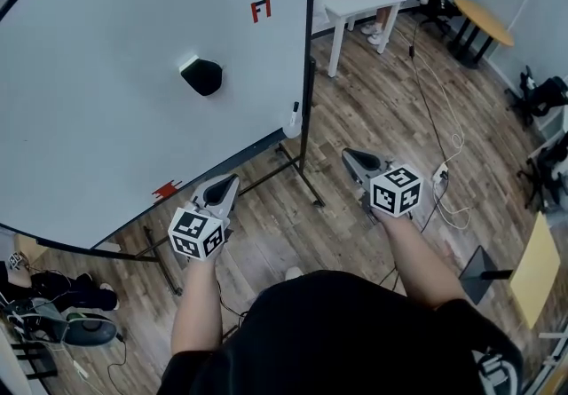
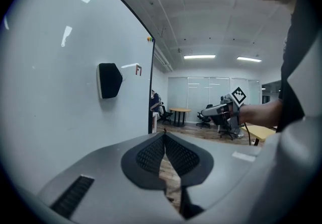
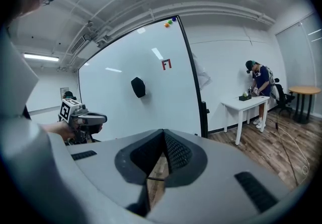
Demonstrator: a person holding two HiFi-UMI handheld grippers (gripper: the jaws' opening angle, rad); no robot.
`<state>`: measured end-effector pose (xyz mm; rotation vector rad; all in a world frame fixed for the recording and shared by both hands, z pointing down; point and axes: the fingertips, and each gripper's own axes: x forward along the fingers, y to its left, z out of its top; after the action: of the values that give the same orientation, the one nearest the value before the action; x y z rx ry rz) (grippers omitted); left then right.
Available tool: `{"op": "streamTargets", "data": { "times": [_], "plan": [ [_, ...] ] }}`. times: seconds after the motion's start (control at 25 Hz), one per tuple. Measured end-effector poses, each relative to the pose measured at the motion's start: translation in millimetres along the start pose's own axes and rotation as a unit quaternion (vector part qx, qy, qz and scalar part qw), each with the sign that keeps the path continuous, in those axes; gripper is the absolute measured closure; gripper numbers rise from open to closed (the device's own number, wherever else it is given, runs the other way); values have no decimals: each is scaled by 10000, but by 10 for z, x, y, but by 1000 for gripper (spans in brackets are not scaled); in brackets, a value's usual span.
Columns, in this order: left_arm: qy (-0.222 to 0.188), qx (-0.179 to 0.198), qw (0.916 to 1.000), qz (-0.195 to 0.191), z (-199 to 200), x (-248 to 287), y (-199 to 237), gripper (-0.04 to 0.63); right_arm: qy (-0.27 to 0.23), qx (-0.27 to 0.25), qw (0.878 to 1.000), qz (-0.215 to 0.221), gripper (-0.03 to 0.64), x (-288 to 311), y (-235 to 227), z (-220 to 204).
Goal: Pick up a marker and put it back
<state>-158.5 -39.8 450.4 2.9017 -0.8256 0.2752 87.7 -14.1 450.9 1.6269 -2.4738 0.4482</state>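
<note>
A large whiteboard (image 1: 106, 100) on a wheeled stand fills the left of the head view. A small dark, marker-like thing (image 1: 295, 107) sticks up from a white holder (image 1: 292, 126) at the board's lower right corner. A red object (image 1: 165, 190) lies on its bottom edge; too small to tell what it is. My left gripper (image 1: 233, 178) hovers just below that edge, shut and empty. My right gripper (image 1: 346, 154) is held right of the stand, also shut with nothing in it. In each gripper view the jaws meet at the tip, left gripper (image 2: 164, 135) and right gripper (image 3: 163, 132).
A black eraser (image 1: 202, 76) and a red mark (image 1: 260, 9) sit on the board. The stand's legs (image 1: 302, 185) spread over the wooden floor. A person stands at a white table (image 1: 359, 1) behind. A cable (image 1: 444, 127) trails on the floor; bags (image 1: 62, 304) lie at the lower left.
</note>
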Motion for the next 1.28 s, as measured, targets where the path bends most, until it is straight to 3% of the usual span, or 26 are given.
{"op": "streamTargets", "data": {
  "times": [0.52, 0.92, 1.28],
  "plan": [
    [59, 117, 9993, -356, 118, 205, 328, 581, 10, 41, 9999, -108, 621, 414, 38, 157],
    [123, 38, 9997, -220, 61, 270, 474, 581, 108, 4, 9999, -19, 621, 596, -80, 174],
    [203, 91, 9997, 79, 154, 621, 712, 581, 144, 35, 9995, 295, 621, 1062, -508, 285]
  ]
}}
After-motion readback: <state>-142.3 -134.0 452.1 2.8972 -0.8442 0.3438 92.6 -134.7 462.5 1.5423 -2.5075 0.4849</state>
